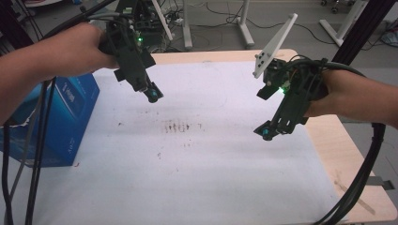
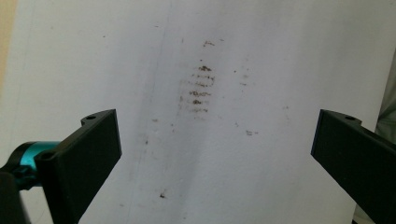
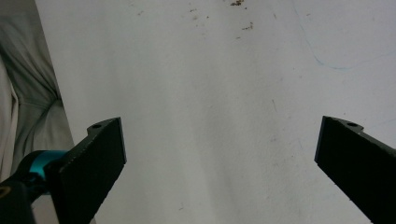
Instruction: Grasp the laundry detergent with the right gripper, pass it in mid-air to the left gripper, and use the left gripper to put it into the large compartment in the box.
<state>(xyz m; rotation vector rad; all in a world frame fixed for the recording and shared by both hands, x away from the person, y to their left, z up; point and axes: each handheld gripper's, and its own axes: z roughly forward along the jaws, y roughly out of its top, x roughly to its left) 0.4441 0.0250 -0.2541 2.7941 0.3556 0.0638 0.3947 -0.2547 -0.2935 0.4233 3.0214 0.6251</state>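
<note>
Overhead view; gripper views facing white sheet (image 1: 211, 154)

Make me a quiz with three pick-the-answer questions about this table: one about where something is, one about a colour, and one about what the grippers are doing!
1. Where is the box?
A. at the table's left edge
B. at the table's right edge
C. in the middle

2. What colour is the box?
A. red
B. blue
C. yellow

3. How are the jaws of the left gripper and right gripper?
A. both shut
B. both open and empty
C. each gripping a box

Answers:
1 A, the high view shows it by the left forearm.
2 B, its sides are blue.
3 B, each gripper view shows wide-apart jaws over the bare white sheet.
</note>
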